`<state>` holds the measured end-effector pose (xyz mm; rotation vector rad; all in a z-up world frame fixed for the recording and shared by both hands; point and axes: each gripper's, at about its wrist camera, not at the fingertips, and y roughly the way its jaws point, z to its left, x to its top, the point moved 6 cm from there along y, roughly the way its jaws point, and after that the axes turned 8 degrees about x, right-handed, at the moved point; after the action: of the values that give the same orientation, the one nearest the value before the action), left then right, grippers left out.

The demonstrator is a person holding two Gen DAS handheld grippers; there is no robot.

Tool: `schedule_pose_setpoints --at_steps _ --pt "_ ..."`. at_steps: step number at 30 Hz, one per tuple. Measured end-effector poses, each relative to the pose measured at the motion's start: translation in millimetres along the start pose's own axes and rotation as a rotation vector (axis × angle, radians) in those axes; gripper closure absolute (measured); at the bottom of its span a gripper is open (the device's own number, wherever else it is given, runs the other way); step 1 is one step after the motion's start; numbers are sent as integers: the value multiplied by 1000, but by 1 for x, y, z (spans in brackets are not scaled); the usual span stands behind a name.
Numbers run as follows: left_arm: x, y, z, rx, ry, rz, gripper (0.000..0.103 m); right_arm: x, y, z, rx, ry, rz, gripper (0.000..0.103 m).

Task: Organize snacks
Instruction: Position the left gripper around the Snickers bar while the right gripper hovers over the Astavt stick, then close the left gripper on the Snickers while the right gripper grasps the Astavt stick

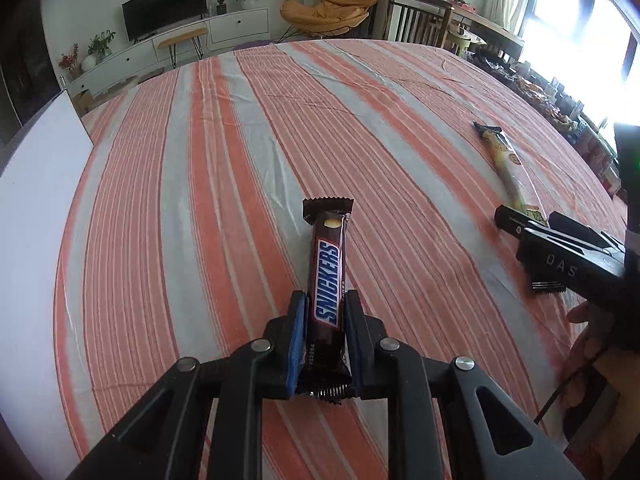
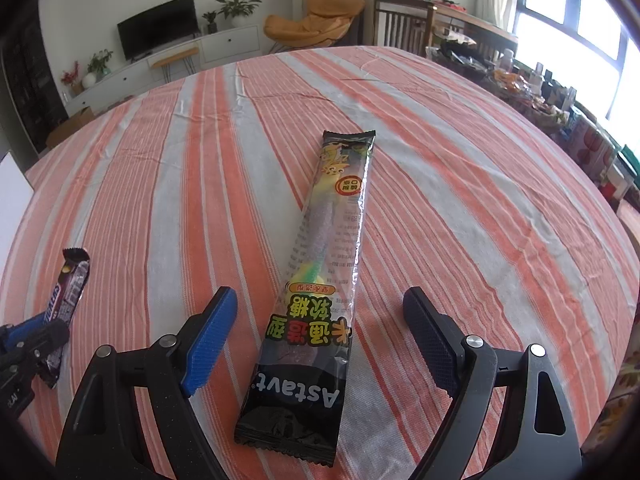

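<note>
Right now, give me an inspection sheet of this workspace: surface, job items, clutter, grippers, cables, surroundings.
Surface: striped tablecloth, orange and grey, lightly wrinkled.
Job's things: Snickers bar clamped in the left gripper; long gummy candy packet lying flat between the right gripper's open fingers.
Clutter: white board at the table's left edge.
Grippers: left gripper shut on the bar; right gripper open, straddling the packet's near end without touching it.
Cables: thin dark cord by the person's hand.
Surroundings: TV, orange chair, crowded side table under the window.
</note>
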<state>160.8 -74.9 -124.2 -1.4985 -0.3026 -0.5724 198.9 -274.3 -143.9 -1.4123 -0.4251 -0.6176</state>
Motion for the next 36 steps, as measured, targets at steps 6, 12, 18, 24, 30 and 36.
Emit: schedule_pose_setpoints --at_steps 6,12,18,24,30,36 --pt "-4 5 11 47 7 -56 22 -1 0 0 -5 -1 1 16" --pt "-1 10 17 56 -4 -86 14 -1 0 0 -4 1 0 16" --pt "1 14 11 52 7 -80 9 -1 0 0 -4 1 1 15" --pt "2 15 8 49 11 -77 7 -1 0 0 -4 1 1 15" --pt "1 15 7 38 10 -77 7 -1 0 0 -4 1 1 15" --pt "4 5 22 22 5 -37 86 16 3 -11 49 51 149 37"
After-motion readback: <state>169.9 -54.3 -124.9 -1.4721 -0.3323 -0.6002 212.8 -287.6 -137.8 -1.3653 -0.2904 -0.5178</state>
